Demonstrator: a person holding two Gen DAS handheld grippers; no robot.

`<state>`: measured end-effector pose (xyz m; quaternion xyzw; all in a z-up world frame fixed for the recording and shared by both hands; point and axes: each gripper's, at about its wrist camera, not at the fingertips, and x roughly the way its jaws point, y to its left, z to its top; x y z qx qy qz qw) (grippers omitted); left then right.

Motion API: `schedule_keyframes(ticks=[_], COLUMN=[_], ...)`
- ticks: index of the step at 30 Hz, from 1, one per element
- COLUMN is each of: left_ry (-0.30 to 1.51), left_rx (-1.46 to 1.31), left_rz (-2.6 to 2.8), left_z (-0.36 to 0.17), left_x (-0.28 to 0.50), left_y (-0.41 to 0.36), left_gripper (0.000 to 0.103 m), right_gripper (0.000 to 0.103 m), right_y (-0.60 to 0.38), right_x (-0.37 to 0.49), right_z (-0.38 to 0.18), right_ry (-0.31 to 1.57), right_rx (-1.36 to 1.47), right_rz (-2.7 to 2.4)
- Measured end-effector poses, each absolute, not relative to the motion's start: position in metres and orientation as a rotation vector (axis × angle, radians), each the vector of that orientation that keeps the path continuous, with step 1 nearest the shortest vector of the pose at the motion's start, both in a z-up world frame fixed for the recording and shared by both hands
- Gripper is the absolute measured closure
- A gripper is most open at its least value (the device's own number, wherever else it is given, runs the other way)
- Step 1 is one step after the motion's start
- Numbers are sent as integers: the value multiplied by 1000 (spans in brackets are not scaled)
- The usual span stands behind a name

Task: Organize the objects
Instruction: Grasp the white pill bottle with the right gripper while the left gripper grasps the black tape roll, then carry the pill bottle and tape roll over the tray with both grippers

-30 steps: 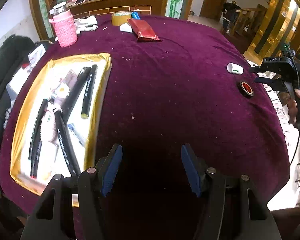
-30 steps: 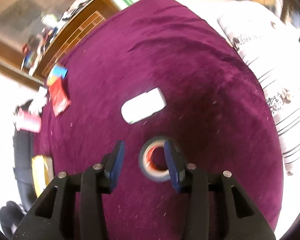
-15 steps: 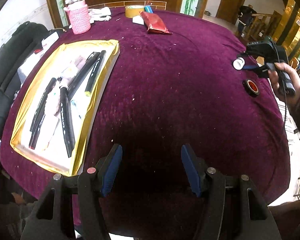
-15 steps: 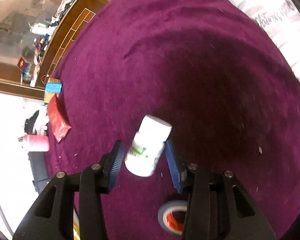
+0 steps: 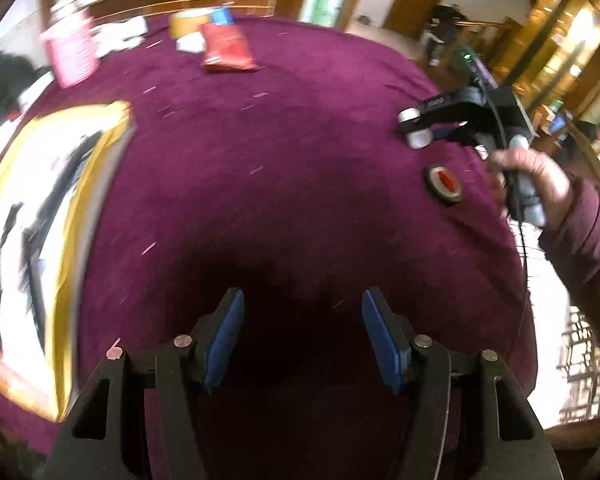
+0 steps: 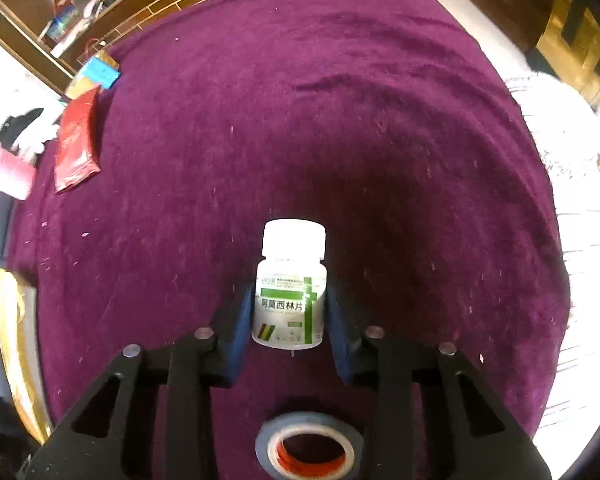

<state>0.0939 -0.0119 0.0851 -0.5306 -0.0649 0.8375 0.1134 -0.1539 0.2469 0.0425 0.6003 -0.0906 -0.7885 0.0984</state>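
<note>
My right gripper (image 6: 288,300) is shut on a white pill bottle (image 6: 290,292) with a green label, held above the purple tablecloth. From the left wrist view the same bottle (image 5: 414,128) shows in the right gripper (image 5: 420,126) at the far right of the table. A roll of dark tape with a red core (image 6: 306,446) lies on the cloth just below the right gripper, and shows in the left wrist view (image 5: 444,184). My left gripper (image 5: 300,336) is open and empty over the near cloth. A gold-rimmed tray (image 5: 96,128) with black pens lies at the left.
A red packet (image 5: 228,48), a roll of yellow tape (image 5: 188,22), a blue box (image 5: 222,16) and a pink bottle (image 5: 72,54) stand at the far side. The tray edge (image 6: 16,344) shows at the left of the right wrist view. The table edge (image 6: 552,208) runs at the right.
The right gripper closed on the pill bottle and lifted it off the cloth, turning it upright in view. The left gripper swung a little, blurring its view.
</note>
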Motion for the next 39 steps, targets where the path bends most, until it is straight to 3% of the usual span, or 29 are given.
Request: schedule_keyframes(ticks=[6, 21, 22, 23, 24, 25, 39], left_ry=[-62, 212, 180, 152, 143, 150, -46], left_rx=[-1393, -1315, -1285, -1288, -1298, -1324, -1303], left_rz=[2358, 2189, 2191, 2170, 2178, 2185, 2278], left_z=[89, 31, 32, 31, 31, 29, 59], left_x=[44, -50, -51, -52, -54, -57, -19], left_y=[57, 185, 185, 185, 185, 184, 108], left_gripper=[48, 49, 60, 61, 69, 92, 93], right_gripper=[71, 70, 70, 70, 70, 70, 70], right_y=[313, 385, 387, 386, 387, 387, 313], right_x=[-114, -15, -12, -11, -10, -9, -27], right_z=[58, 84, 85, 85, 85, 86, 84], right_ry=[-619, -807, -805, -804, -804, -803, -685], right_rx=[1679, 1596, 1596, 1595, 1594, 1593, 1572], right_rz=[-2300, -2362, -2365, -2366, -2367, -2365, -2251])
